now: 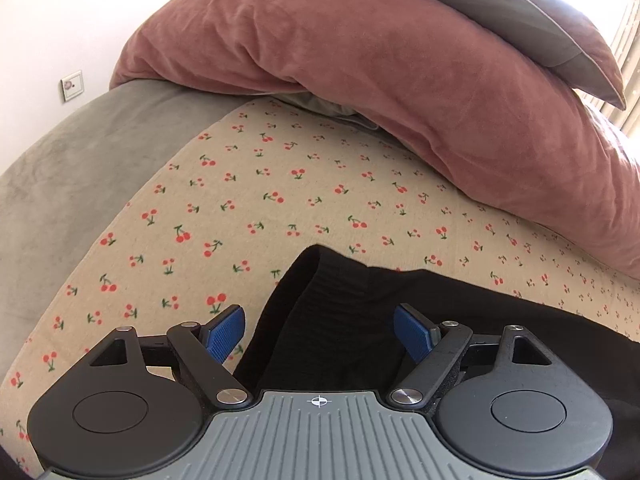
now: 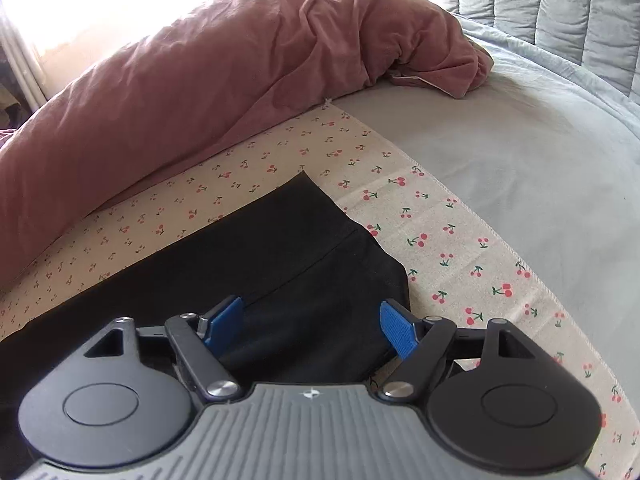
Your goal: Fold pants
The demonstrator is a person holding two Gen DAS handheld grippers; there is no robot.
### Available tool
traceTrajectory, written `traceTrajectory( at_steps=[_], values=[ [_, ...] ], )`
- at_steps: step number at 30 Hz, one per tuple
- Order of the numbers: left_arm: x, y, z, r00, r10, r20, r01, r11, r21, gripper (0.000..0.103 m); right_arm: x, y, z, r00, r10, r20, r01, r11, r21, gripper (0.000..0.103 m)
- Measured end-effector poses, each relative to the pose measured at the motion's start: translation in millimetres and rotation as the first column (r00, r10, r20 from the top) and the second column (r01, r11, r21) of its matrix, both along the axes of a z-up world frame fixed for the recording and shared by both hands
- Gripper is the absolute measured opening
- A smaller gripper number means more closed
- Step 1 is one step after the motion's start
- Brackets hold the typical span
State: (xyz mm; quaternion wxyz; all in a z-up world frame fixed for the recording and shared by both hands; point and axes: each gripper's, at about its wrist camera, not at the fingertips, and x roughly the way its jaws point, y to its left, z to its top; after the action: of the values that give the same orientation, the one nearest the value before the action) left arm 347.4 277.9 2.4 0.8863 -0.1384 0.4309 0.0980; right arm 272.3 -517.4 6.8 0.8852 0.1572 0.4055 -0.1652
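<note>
Black pants lie flat on a cherry-print cloth on a bed. In the left wrist view the ribbed waistband end sits between my open blue pads; my left gripper hovers over it with nothing held. In the right wrist view the pants show two leg ends side by side, with a seam line between them. My right gripper is open over the nearer leg end, its right pad near the hem corner.
A bunched pink duvet runs along the far side of the cherry cloth; it also shows in the right wrist view. A grey pillow lies on it. Grey bedsheet surrounds the cloth, with a padded headboard behind.
</note>
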Motion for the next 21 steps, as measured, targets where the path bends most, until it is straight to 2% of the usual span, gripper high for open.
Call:
traceTrajectory(
  at_steps=[7, 11, 13, 17, 21],
  values=[
    [20, 18, -2, 1.000, 0.015, 0.000, -0.015, 0.999, -0.040, 0.084, 43, -8, -16, 1.000, -0.005, -0.030, 0.005, 1.000, 0.001, 0.079],
    [25, 34, 1, 0.999, 0.049, -0.004, -0.049, 0.999, 0.008, 0.084, 57, -10, -27, 0.999, -0.010, -0.049, 0.009, 1.000, -0.025, 0.079],
    [31, 40, -1, 0.998, 0.061, -0.013, -0.061, 0.998, 0.003, 0.084, 63, -12, -30, 0.998, -0.025, -0.051, 0.023, 0.999, -0.026, 0.079],
    [40, 32, -4, 1.000, 0.018, 0.014, -0.018, 0.999, -0.048, 0.088, 71, -12, -35, 0.998, -0.038, -0.042, 0.039, 0.999, 0.005, 0.079],
    [56, 10, -15, 0.999, -0.032, 0.003, 0.032, 0.999, -0.023, 0.089, 79, -6, -41, 0.998, -0.027, -0.055, 0.026, 1.000, -0.018, 0.079]
  ],
)
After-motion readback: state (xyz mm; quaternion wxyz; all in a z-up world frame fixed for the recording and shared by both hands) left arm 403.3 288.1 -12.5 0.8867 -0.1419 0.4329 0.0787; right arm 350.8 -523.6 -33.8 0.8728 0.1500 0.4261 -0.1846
